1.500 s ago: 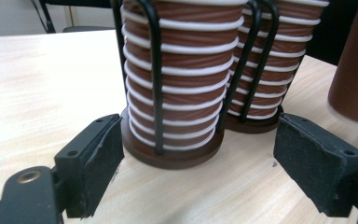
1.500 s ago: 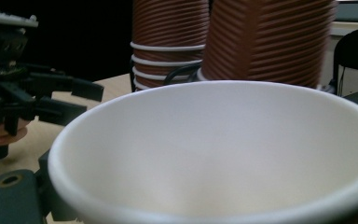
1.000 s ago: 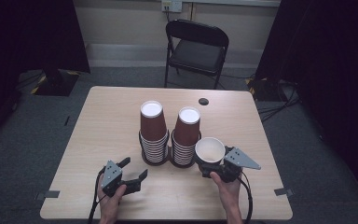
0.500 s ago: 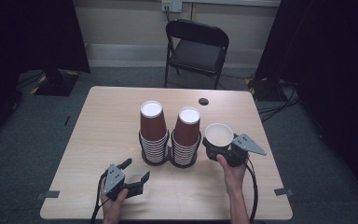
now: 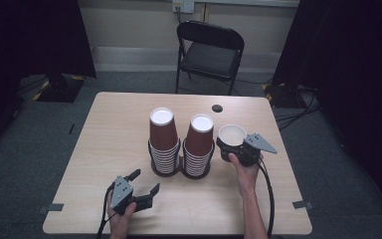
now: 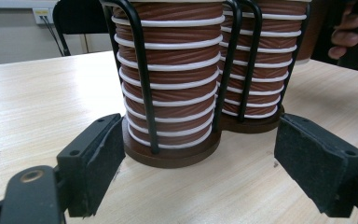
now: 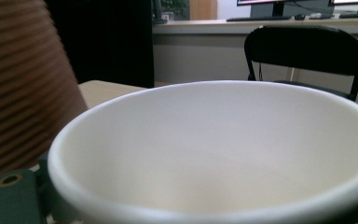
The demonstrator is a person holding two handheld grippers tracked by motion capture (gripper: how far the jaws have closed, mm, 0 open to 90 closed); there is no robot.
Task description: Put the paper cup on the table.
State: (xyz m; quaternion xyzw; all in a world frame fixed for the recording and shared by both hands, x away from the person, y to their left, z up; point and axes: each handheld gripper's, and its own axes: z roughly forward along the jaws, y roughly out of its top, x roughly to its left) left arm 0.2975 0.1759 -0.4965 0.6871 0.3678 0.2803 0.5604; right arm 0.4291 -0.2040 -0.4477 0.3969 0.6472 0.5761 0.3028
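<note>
Two tall stacks of brown paper cups stand side by side in black wire holders mid-table, the left stack (image 5: 163, 144) (image 6: 168, 84) and the right stack (image 5: 199, 147) (image 6: 261, 60). My right gripper (image 5: 232, 148) is shut on a single brown cup (image 5: 232, 134) with a white inside (image 7: 223, 149). It holds the cup upright just right of the right stack (image 7: 18, 93). My left gripper (image 5: 145, 180) (image 6: 200, 163) rests open near the front edge, aimed at the left holder's base, with nothing between its pads (image 6: 98, 163).
A small black round disc (image 5: 217, 108) lies near the table's (image 5: 109, 124) far edge. A black folding chair (image 5: 209, 52) (image 7: 307, 51) stands behind the table. A cable (image 5: 268, 194) trails from the right gripper toward the front edge.
The right gripper has carried the cup away from the person and slightly rightward, along the right stack's side. The left gripper has stayed put.
</note>
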